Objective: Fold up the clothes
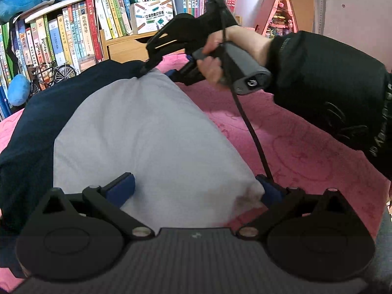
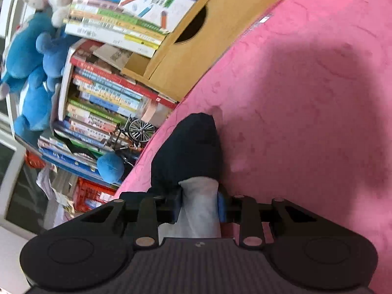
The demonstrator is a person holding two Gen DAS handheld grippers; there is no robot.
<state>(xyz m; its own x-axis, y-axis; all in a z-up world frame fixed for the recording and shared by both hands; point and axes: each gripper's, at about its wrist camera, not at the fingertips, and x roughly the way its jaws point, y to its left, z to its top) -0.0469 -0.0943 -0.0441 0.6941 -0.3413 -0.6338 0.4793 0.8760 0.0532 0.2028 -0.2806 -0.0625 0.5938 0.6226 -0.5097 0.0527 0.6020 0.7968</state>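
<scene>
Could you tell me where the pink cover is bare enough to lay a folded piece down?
Bare pink cover lies right of the grey-and-navy garment, below the sleeved arm; the right wrist view shows more beyond the cloth toward the wooden box. The left side is crowded: navy fabric runs toward the bookshelf.

Pink blanket (image 1: 306, 152) covering the surface, books (image 1: 73, 31) crowding shelves behind, blue plush toys (image 2: 31, 56) sitting alongside, miniature bicycle (image 1: 52, 74) standing below

Garment (image 1: 147, 132) lies on blanket (image 1: 306, 152), bookshelf (image 1: 61, 39) behind.
</scene>
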